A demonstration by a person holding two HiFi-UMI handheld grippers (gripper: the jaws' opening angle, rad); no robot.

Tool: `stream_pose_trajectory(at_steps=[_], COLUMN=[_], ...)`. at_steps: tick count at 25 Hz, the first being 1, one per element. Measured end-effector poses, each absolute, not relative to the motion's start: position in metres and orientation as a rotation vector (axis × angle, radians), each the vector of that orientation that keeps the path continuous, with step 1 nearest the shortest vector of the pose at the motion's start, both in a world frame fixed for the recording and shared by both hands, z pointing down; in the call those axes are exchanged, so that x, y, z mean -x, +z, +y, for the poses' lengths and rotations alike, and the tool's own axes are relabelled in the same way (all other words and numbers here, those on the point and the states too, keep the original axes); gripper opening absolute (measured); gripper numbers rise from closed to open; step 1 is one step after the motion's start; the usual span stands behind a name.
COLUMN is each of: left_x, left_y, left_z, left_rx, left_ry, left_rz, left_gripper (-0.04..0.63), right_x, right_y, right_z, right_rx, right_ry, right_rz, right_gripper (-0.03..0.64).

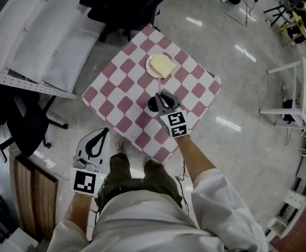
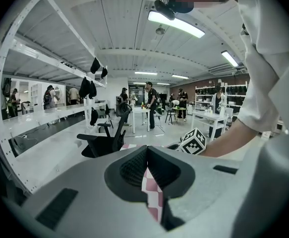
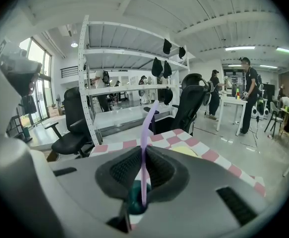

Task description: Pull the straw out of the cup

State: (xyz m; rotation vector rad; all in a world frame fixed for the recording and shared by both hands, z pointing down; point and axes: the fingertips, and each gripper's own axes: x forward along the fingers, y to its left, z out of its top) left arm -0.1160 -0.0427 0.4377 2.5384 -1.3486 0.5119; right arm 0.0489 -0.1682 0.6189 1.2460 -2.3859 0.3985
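A dark cup (image 1: 152,105) stands near the front of the red-and-white checked table (image 1: 126,67). My right gripper (image 1: 159,95) hangs just above the cup, shut on a pale purple straw (image 3: 143,152). The straw runs up between the pads and past them. Its lower end reaches into the teal-dark cup (image 3: 134,202) below the jaws. My left gripper (image 1: 105,132) is held off the table's near-left edge, over the floor beside the person's leg. Its jaws are shut, with nothing between them (image 2: 146,150).
A white plate (image 1: 153,67) with a yellow slab on it lies at the table's middle. A black office chair (image 1: 126,7) stands behind the table, and another (image 1: 27,125) to the left by a grey shelf unit (image 1: 32,35). A white rack (image 1: 299,88) stands to the right.
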Motion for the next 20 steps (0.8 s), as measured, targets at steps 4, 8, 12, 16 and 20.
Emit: stream_pose_trajectory(at_steps=[4,8,12,16,20], left_x=[0.113,0.109,0.105,0.101,0.098], left_y=[0.437,0.437,0.437,0.436,0.436], left_z=[-0.042,-0.042,-0.044,-0.045,-0.044], left_rx=[-2.544,-2.553,-2.558,-2.573,-2.576], left_ry=[0.505,0.499,0.488,0.479,0.47], left_rz=[-1.342,-1.331,-1.322,-1.311,-1.304], left_gripper=[0.005,0.005,0.005,0.005,0.005], right_x=[-0.048,-0.048,-0.048,-0.049,-0.049], right_y=[0.602,0.587,0.573,0.559,0.543], right_z=[-0.168,-0.167,-0.164,-0.16,-0.153], right_rx=[-1.255,-1.266,-1.272,-1.278,-1.283], right_ry=[0.389,0.377,0.378,0.378,0.364], right_rz=[-2.414,-2.436,-2.459,-2.482,-2.506], right_gripper=[0.032,0.032,0.031,0.031,0.031])
